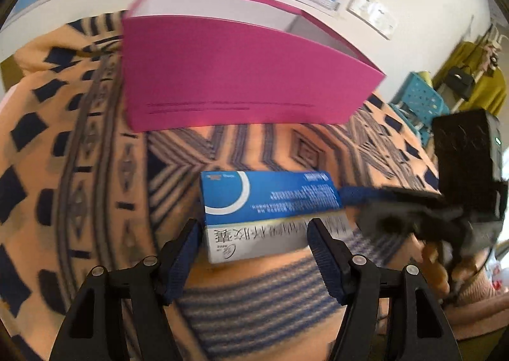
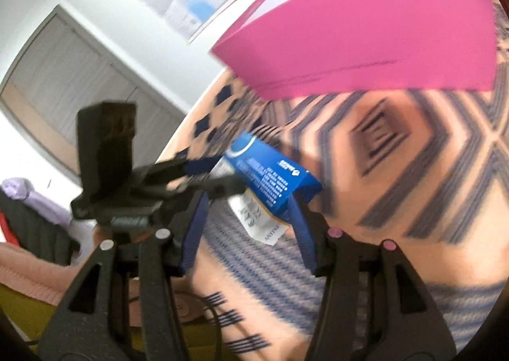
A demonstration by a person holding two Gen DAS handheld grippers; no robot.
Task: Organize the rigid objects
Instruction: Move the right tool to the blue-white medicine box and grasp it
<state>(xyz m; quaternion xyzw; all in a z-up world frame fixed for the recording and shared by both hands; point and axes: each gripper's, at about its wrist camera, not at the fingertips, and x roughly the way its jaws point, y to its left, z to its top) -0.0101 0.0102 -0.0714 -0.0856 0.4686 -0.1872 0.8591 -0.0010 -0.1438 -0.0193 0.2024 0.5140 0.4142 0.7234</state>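
Blue carton (image 1: pixel 270 201) on patterned cloth (image 1: pixel 95 170), before pink box (image 1: pixel 238 74); left gripper (image 1: pixel 254 240) spread around near end; right gripper (image 2: pixel 251 211) spread at other end; probably light, stiff, crushable; best pinched across narrow sides.

My pink box (image 1: pixel 241 74): matt card. Blue carton (image 1: pixel 267 198): glossy printed card. Tabletop cloth (image 1: pixel 95 170): woven, matt. My left hand-held gripper (image 1: pixel 254 243): matt black plastic, blue pads.
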